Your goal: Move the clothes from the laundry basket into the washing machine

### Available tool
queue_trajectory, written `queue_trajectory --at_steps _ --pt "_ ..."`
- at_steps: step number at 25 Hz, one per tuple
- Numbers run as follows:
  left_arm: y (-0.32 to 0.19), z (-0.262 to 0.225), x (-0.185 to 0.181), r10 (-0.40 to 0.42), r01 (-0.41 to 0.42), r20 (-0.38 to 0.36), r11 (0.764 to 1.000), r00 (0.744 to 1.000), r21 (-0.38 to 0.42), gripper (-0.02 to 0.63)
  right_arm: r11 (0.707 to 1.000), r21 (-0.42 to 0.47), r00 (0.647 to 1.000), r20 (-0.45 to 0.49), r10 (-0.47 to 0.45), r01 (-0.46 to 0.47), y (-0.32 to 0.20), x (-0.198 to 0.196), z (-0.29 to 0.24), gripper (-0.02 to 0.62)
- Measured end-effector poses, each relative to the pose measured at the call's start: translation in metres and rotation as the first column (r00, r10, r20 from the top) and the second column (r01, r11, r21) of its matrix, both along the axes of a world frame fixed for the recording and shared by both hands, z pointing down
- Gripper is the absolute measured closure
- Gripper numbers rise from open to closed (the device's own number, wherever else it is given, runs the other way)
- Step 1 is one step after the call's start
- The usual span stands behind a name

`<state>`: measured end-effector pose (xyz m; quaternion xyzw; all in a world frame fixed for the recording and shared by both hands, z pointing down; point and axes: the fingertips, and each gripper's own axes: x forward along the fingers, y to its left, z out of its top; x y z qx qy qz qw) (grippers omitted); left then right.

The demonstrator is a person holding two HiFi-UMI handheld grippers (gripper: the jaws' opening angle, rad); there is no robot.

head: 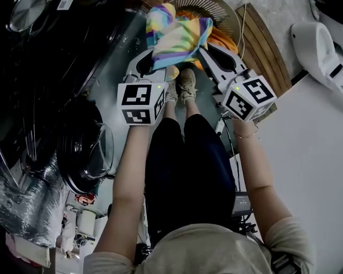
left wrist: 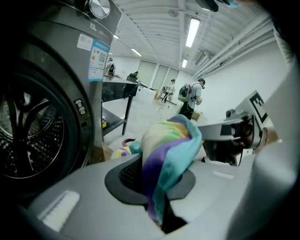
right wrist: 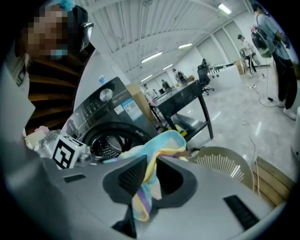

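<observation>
Rainbow-striped cloth (head: 179,37), soft, limp and light, will likely sag and trail wherever you don't hold it, so take it by bunched folds near two edges. Your left tongs (left wrist: 159,187) are nipped shut on a purple-and-teal fold; your right tongs (right wrist: 147,180) are closed on a yellow fold. It hangs stretched between them above the laundry basket (right wrist: 220,161), with the washing machine (left wrist: 33,136) to your left.

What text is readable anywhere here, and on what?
"12", on the washing machine panel by the knob; the characters after it are blurred.
Too small to read: blue sticker and white sticker on that panel.
Blurred: door lettering in the right gripper view.
No words: marker cubes, patterns only.
</observation>
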<state>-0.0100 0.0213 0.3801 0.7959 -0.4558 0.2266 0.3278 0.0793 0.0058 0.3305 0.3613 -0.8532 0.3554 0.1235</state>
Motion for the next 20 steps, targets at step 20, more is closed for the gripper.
queue_trajectory --at_steps 20 --pt "0.030 -0.027 -0.086 -0.113 0.117 0.098 0.993 0.989 -0.030 0.560 0.935 -0.345 0.991 -0.074 -0.110 0.078 -0.020 -0.056 0.211 0.299"
